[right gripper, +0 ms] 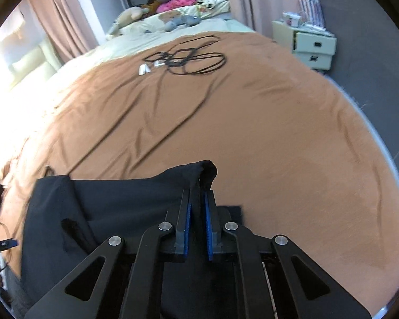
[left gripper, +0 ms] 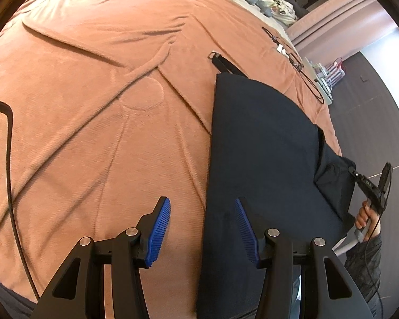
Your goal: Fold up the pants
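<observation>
Dark navy pants [left gripper: 263, 143] lie flat on a tan blanket [left gripper: 93, 106], a strap with a metal buckle [left gripper: 215, 55] poking out at their far end. My left gripper [left gripper: 202, 210] hangs open just above the pants' left edge, one blue pad over the blanket, the other over the cloth. My right gripper [right gripper: 198, 199] is shut on a raised corner of the pants [right gripper: 106, 207], the dark cloth bunched between its blue pads and peaking above the tips. In the left wrist view that right gripper [left gripper: 359, 175] shows at the pants' right corner, held by a hand [left gripper: 364, 218].
A tangle of black cables [right gripper: 188, 61] and small white items lies on the far part of the blanket. Pillows and soft toys [right gripper: 173, 21] sit at the head of the bed. A pale drawer unit [right gripper: 314, 45] stands right of the bed. A black cable [left gripper: 10, 186] hangs at left.
</observation>
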